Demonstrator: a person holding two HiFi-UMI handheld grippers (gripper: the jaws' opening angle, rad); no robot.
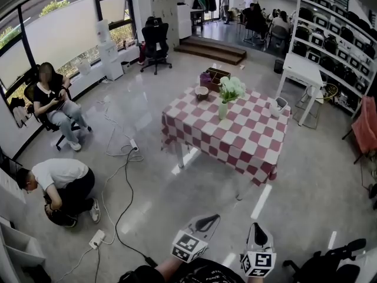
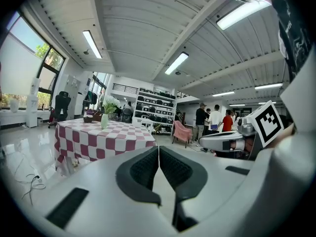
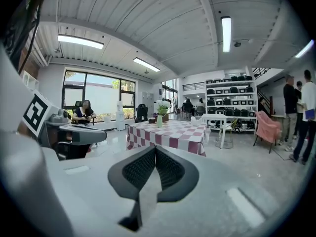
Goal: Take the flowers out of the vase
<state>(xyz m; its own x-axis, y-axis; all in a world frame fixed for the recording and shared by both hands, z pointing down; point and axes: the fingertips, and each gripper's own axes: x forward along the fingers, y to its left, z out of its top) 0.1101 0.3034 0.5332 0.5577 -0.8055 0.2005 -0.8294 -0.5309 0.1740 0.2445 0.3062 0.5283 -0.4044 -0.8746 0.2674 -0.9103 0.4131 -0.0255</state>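
A pale green vase with white and green flowers stands on a table under a red-and-white check cloth, a few steps ahead of me. Both grippers hang low near my body, far from the table. My left gripper is shut with nothing between its pads. My right gripper is shut and empty as well. In the left gripper view the vase is small and to the left of the closed jaws. The right gripper view has the vase straight above its closed jaws.
A bowl, a dark box and a white cup share the table. Cables and a power strip lie on the floor to the left, near a crouching person. Another person sits by the windows. White table and shelves stand right.
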